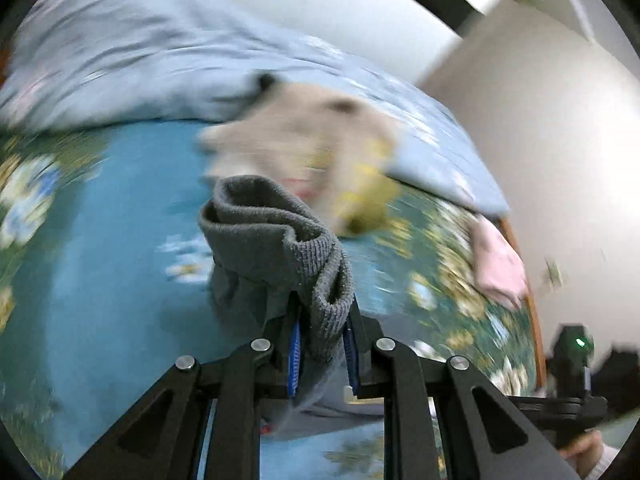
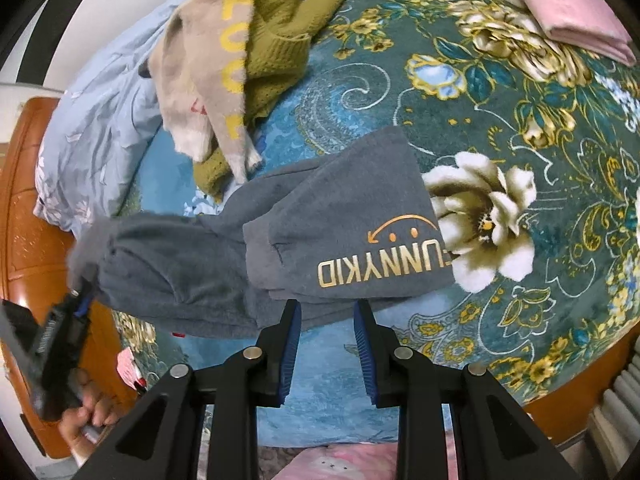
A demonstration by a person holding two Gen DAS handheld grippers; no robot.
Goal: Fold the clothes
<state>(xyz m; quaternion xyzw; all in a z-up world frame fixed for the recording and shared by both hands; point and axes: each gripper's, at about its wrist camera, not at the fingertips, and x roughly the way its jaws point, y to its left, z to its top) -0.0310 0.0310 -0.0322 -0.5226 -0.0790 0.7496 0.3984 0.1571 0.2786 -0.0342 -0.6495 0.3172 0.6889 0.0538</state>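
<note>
Grey sweatpants point(image 2: 336, 224) with gold "FUNNYKID" lettering lie partly folded on the floral bedspread point(image 2: 520, 128). My left gripper point(image 1: 322, 340) is shut on the ribbed cuff of a grey pant leg point(image 1: 276, 248) and holds it up; it also shows at the left of the right wrist view point(image 2: 76, 300), gripping the leg end. My right gripper point(image 2: 326, 320) is open and empty, just in front of the pants' near edge.
A beige sweater point(image 2: 208, 64) and an olive knit garment point(image 2: 280, 40) lie piled behind the pants. A folded pink cloth point(image 2: 568, 4) lies at the far right. A light blue duvet point(image 1: 132, 52) is bunched at the back. A wooden bed frame point(image 2: 28, 200) borders the left.
</note>
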